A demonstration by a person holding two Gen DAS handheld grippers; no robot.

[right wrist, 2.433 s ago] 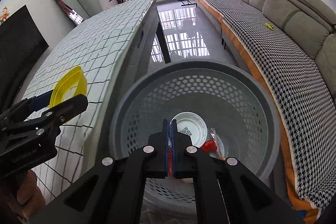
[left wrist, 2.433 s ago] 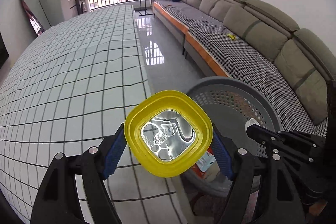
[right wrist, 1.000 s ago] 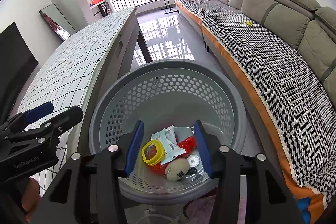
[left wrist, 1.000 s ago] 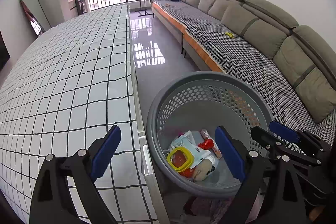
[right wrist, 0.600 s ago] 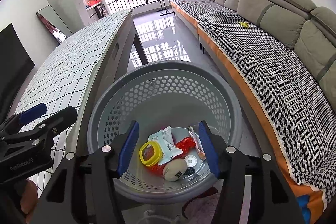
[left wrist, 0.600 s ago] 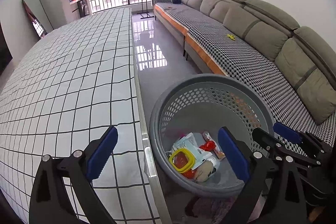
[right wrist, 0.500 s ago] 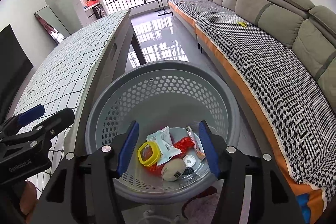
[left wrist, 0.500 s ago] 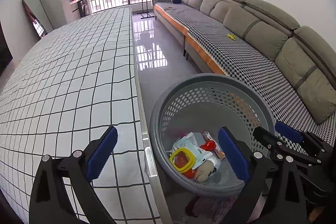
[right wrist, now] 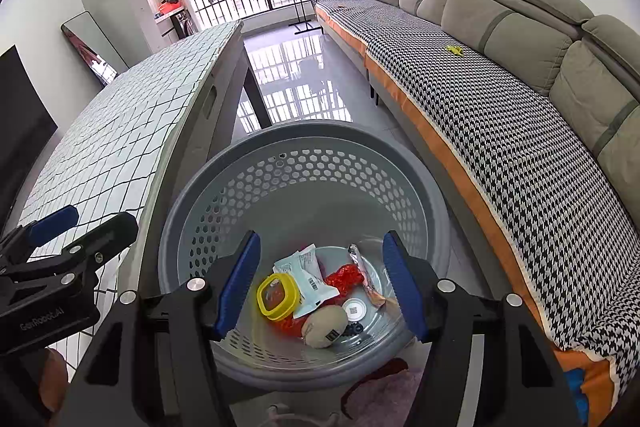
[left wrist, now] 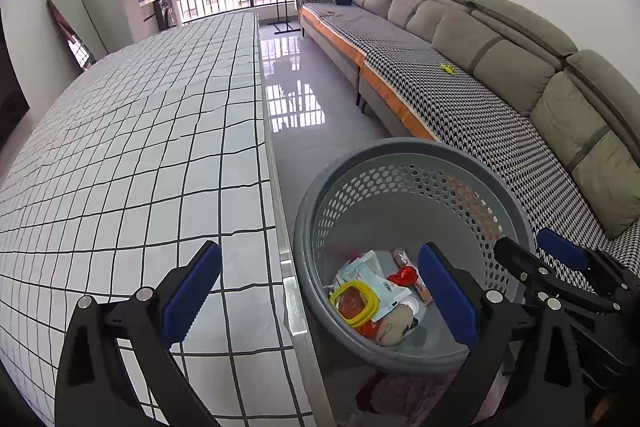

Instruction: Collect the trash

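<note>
In the basket (right wrist: 304, 155), yellow lid (right wrist: 278, 295), wrappers (right wrist: 308, 277)

One grey basket (right wrist: 304, 147), one yellow lid (right wrist: 278, 295), two tools, one sofa (right wrist: 520, 47), one table (left wrist: 140, 147).

2 wrist fisheyes angled down, close above shared grey basket (left wrist: 404, 163), left view beside table (left wrist: 120, 155)

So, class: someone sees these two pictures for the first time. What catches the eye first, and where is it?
Probably the grey perforated basket on the floor between the checked table and the long sofa. At its bottom lies bright trash, above all a yellow lid beside white wrappers. Both grippers, left and right, hang open and empty above it.
</note>
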